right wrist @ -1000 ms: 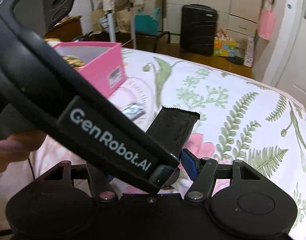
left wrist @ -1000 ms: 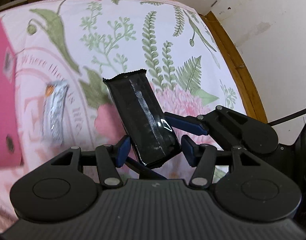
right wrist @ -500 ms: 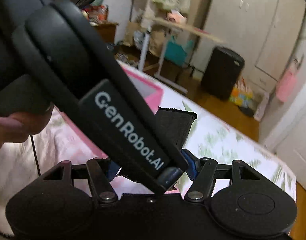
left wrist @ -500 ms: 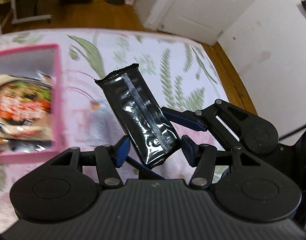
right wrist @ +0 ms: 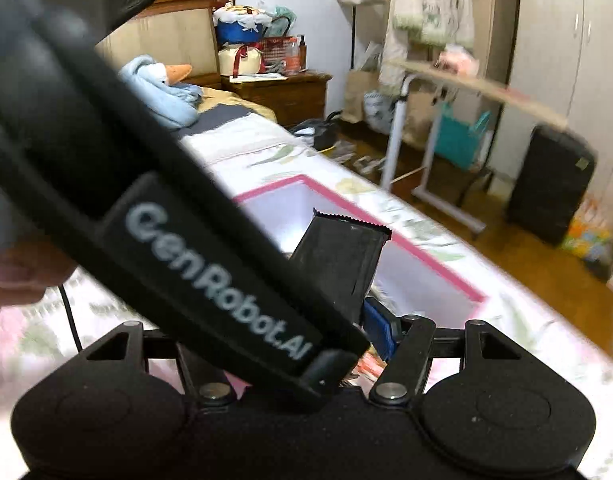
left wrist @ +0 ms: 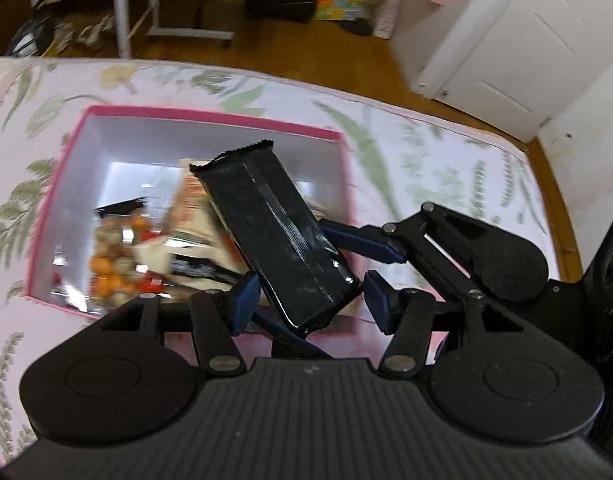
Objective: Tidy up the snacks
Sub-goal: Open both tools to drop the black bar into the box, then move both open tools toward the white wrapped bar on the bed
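A black snack packet (left wrist: 274, 232) hangs tilted in the air over the open pink box (left wrist: 210, 116). My left gripper (left wrist: 310, 296) is shut on its lower end, with a blue pad at each side. My right gripper (left wrist: 294, 276) comes in from the right and is also shut on that end, one finger above and one below. In the right wrist view the packet (right wrist: 338, 260) stands up between the right fingers, and the pink box (right wrist: 426, 264) lies behind it. The left gripper's black body (right wrist: 210, 280) hides the right gripper's left finger. The box holds several bright snack bags (left wrist: 118, 264).
The box sits on a bed with a pink floral sheet (left wrist: 446, 160). Beyond the bed are a wood floor, a wheeled side table (right wrist: 426, 128), a black suitcase (right wrist: 546, 184) and a white door (left wrist: 506, 40). A person's hand (right wrist: 10, 280) shows at the left edge.
Both grippers have carried the black packet up from over the sheet to above the pink box. The silver packet on the sheet has left the view. Both grips look unchanged.
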